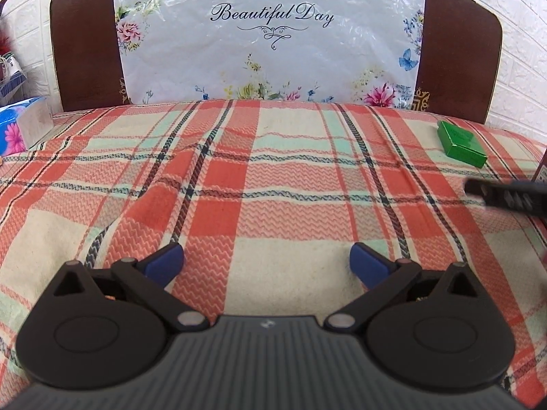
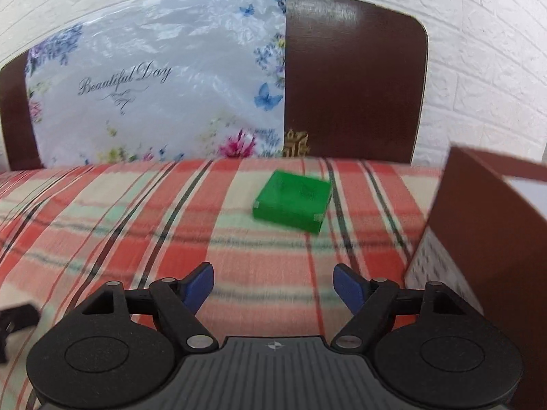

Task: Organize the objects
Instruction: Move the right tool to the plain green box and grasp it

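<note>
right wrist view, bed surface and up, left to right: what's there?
Other gripper's black tip at the left edge → floral "Beautiful Day" plastic sheet → green box on the plaid blanket → bare brown headboard panel → brown cardboard box at the right edge.

A bed (image 1: pixel 239 177) lay under a plaid blanket (image 1: pixel 290 205) of orange, cream and mint. Behind it stood a dark brown headboard (image 1: pixel 89 51) — a floral plastic sheet (image 1: pixel 270 34) reading "Beautiful Day" draped over it — against a white brick-pattern wall (image 2: pixel 478 51).
</note>
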The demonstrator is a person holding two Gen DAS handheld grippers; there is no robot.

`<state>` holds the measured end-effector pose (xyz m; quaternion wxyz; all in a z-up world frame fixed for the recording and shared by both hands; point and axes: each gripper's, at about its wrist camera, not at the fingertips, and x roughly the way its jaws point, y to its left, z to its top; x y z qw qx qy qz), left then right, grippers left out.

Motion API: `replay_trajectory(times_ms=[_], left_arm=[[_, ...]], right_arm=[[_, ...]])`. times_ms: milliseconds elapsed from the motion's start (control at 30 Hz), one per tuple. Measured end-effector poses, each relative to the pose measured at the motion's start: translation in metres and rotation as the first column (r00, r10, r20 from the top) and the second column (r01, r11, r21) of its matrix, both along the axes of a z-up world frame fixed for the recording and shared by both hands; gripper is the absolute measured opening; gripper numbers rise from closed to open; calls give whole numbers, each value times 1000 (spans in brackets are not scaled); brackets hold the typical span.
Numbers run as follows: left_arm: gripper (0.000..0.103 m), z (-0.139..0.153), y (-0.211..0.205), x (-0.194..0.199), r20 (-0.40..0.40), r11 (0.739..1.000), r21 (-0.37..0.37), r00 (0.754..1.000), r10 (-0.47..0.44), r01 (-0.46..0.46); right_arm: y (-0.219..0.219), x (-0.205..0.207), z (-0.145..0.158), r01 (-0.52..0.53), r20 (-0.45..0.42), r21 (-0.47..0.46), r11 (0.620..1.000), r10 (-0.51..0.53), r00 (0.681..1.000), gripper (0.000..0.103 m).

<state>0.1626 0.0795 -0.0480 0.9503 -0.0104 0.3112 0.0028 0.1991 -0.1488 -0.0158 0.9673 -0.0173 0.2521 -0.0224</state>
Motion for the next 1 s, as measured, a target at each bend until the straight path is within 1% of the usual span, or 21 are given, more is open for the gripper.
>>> replay_trajectory(times_ms=[100,200,233,267,300,333,367,433,467,567,733,833,933,967,1000], left_arm=[[103,-1,0,0,5,1000,-5,1000,-3,3],[103,-1,1,1,9,1000,-10,1000,-8,8],[103,-1,0,1,10,1000,-12,1000,-9,9],[103,-1,1,1,11,1000,-13,1000,-10,10],[103,-1,1,1,12,1000,-16,1000,-10,11],[103,-1,1,2,13,1000,-19,1000,-11,11],[103,-1,1,2,13,1000,-21,1000,-11,11],[103,-1,1,2,14,1000,-24,1000,-10,10],[103,-1,1,3,14,1000,-23,1000,-10,10],[103,-1,1,3,13,1000,-18,1000,-10,11],[103,-2,-2,4,6,1000,1,1000,-10,10],[103,-1,-6,2,1,1000,25,1000,-7,7],[103,0,-12,-6,-20,998,59,1000,3,-2],[103,1,-14,-12,-39,999,52,999,7,-5],[103,3,-16,-18,-61,1000,28,998,2,0]], right_arm=[[-2,22,2,-3,37,-1,1000,3,999,84],[-1,43,2,3,37,2,1000,-3,999,87],[-1,51,1,16,23,8,1000,-17,1000,87],[-3,58,-1,31,0,22,999,-31,1000,85],[-6,66,-5,43,-38,46,998,-41,998,80],[-10,69,-7,47,-55,74,996,-43,998,68],[-12,66,-5,49,-47,83,995,-45,998,62],[-8,58,-6,22,-40,67,997,-19,999,61],[-5,51,-7,4,-40,56,998,-2,999,61],[3,18,-8,-50,-58,63,997,54,997,61],[6,-71,-9,-154,-78,63,986,158,984,61],[3,-132,-10,-199,-89,44,979,203,975,61],[-6,-186,-12,-191,-90,31,981,193,977,61],[-11,-202,-12,-178,-88,30,984,180,980,61],[-15,-215,-12,-161,-85,26,987,163,983,61]])
